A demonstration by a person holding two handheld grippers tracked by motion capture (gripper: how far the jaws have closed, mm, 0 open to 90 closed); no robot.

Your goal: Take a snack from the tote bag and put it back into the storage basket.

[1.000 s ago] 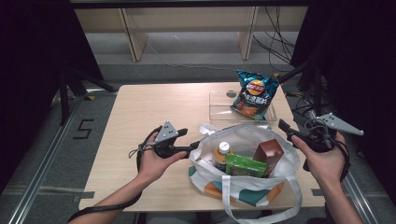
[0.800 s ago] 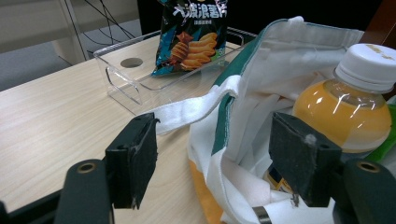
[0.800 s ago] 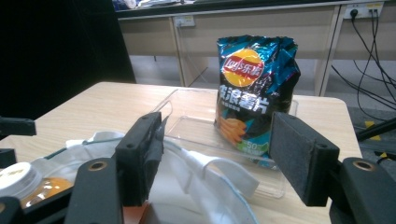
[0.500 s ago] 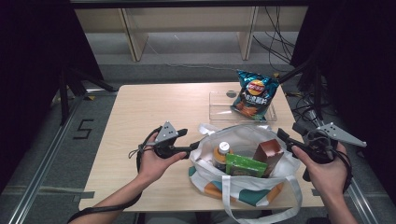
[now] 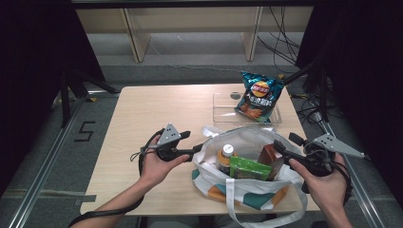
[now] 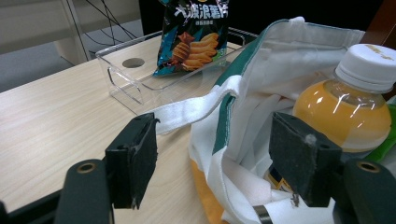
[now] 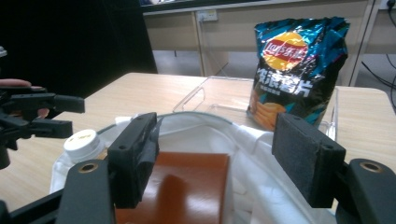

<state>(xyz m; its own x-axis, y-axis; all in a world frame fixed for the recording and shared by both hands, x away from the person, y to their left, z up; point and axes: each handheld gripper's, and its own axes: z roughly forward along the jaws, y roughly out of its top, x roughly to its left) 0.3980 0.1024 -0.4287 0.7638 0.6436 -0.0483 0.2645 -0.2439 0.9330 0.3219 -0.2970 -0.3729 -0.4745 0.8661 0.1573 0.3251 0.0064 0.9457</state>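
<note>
A white tote bag (image 5: 247, 190) with green and orange patches stands open on the table's near edge. It holds an orange drink bottle (image 5: 227, 154), a green packet (image 5: 249, 168) and a brown box (image 5: 268, 154). My left gripper (image 5: 191, 143) is at the bag's left rim, open, with the rim cloth (image 6: 219, 140) loose between its pads (image 6: 135, 158). The bottle (image 6: 350, 107) is just beyond. My right gripper (image 5: 285, 144) is at the bag's right rim. Its jaws have just been opening and straddle the brown box (image 7: 187, 186) without pressing on it.
A blue chips bag (image 5: 259, 95) stands in a clear plastic tray (image 5: 223, 102) at the far right of the wooden table (image 5: 157, 109). The bag's long strap (image 5: 266, 221) hangs over the near edge. Cables and shelf legs lie on the floor beyond the table.
My right gripper has come down the picture and slightly left, closer to the bag's right rim. The left hand and the bag's contents have stayed put.
</note>
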